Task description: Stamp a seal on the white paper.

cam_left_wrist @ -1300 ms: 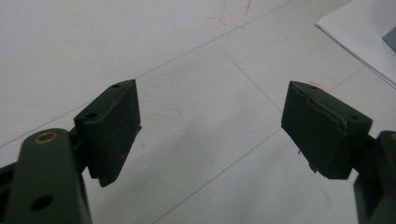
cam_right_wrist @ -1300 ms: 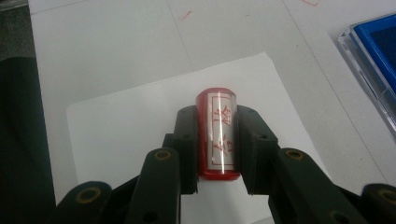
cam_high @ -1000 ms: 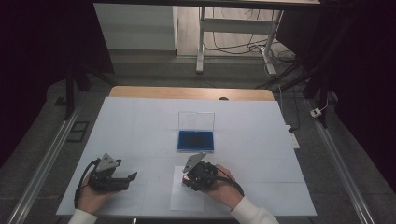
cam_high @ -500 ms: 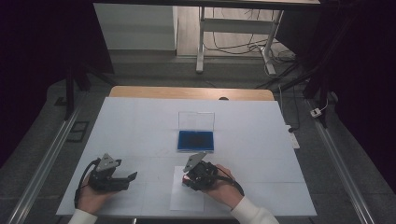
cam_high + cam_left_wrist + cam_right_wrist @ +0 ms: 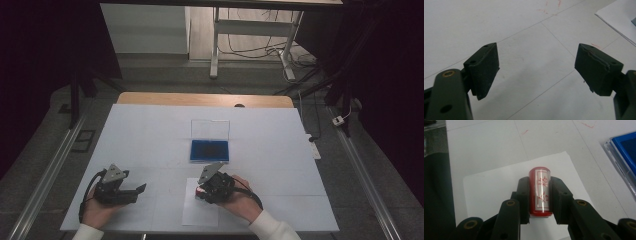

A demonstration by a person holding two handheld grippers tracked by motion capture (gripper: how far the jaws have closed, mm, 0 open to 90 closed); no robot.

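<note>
In the right gripper view, a red cylindrical stamp (image 5: 540,195) with a white label of red characters is pinched between the jaws of my right gripper (image 5: 539,182), which is shut on it. The stamp lies along the jaws above a white paper sheet (image 5: 491,187). From the high view, the right gripper (image 5: 202,191) sits over the sheet (image 5: 200,212) near the table's front edge. My left gripper (image 5: 140,189) rests at the front left, pointing right. Its jaws (image 5: 536,67) stand wide open over bare table, with nothing between them.
A blue ink pad (image 5: 209,150) in a clear case with its lid raised lies just beyond the sheet, at mid table; its corner (image 5: 626,150) shows in the right gripper view. The white table cover (image 5: 150,130) has faint red marks. Floor rails run along both sides.
</note>
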